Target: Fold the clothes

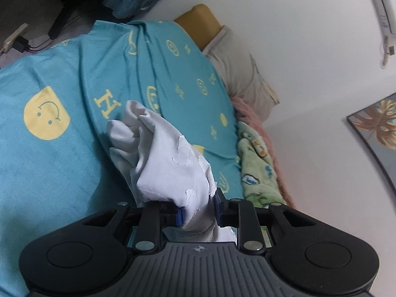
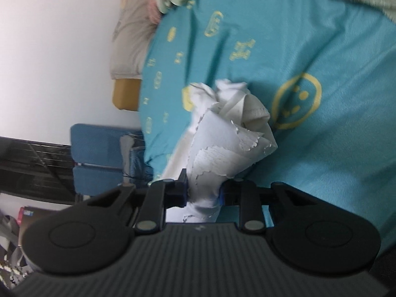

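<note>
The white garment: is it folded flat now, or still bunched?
Bunched. The white garment hangs crumpled between the left gripper and right gripper, both shut on it, above the teal blanket.

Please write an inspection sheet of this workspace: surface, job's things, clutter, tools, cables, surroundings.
Surface: bed with teal blanket, yellow smiley and letter prints, some creases.
Job's things: one white garment, bunched, with a cracked, peeling print; lifted at both held ends.
Clutter: green patterned blanket, pink fleece, grey pillow and yellow cushion along the wall side.
Tools: left tool shut on the garment; right tool shut on the garment.
Cables: black plugs and wires beside the bed.
Surroundings: white wall, framed leaf picture, blue chair.
</note>
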A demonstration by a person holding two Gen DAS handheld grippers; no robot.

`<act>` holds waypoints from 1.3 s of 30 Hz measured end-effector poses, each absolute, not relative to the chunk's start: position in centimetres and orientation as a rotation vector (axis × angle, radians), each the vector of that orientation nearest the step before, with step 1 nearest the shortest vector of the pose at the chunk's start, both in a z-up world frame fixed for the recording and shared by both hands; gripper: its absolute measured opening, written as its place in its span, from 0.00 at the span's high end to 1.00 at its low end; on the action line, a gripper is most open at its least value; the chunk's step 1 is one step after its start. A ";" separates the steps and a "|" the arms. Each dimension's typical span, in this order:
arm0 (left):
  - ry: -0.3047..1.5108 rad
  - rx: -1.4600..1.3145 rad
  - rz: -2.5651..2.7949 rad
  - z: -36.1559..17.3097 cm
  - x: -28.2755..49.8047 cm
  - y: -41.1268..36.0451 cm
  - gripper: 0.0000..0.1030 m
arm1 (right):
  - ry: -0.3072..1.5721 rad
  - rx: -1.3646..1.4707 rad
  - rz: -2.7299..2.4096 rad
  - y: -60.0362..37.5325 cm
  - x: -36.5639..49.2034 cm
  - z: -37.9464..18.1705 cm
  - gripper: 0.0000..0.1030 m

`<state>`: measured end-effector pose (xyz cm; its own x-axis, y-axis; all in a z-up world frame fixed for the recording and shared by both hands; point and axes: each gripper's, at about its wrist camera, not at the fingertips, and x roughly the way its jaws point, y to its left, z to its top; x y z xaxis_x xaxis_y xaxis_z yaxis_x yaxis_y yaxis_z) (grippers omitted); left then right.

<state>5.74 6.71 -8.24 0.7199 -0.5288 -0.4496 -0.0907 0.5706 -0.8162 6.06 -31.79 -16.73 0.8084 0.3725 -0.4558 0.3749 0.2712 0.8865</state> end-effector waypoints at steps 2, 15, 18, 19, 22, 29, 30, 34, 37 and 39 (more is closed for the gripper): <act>0.748 -0.935 -0.320 -6.7 5.1 6.5 0.76 | 0.657 1.322 0.012 -32.5 5.0 -15.3 0.77; 0.906 -0.760 -0.592 1.3 8.8 -6.4 0.76 | 0.561 1.248 -0.035 -43.8 1.5 -6.5 0.78; 0.918 -0.696 -0.669 3.1 11.5 -12.4 0.76 | 0.507 1.208 -0.079 -48.4 2.9 -4.1 0.78; 0.923 -0.685 -0.701 3.8 12.6 -14.5 0.76 | 0.483 1.187 -0.103 -50.1 3.5 -3.1 0.78; 0.907 -0.657 -0.777 6.6 15.4 -20.7 0.76 | 0.414 1.133 -0.154 -55.1 5.6 0.3 0.78; 0.730 -0.672 -0.969 12.1 21.1 -33.7 0.75 | 0.161 0.896 -0.198 -64.5 7.5 9.0 0.78; 0.703 -0.659 -0.984 11.9 21.6 -35.2 0.75 | 0.142 0.857 -0.207 -65.3 7.5 9.5 0.78; 0.716 -0.631 -1.005 7.6 22.5 -39.5 0.72 | 0.152 0.771 -0.292 -66.9 6.7 6.7 0.78; 0.804 -0.518 -0.988 2.0 21.3 -40.9 0.72 | 0.259 0.765 -0.367 -66.8 5.4 1.9 0.78; 0.862 -0.403 -0.972 -1.7 20.0 -40.9 0.72 | 0.352 0.793 -0.397 -66.5 4.5 -1.7 0.78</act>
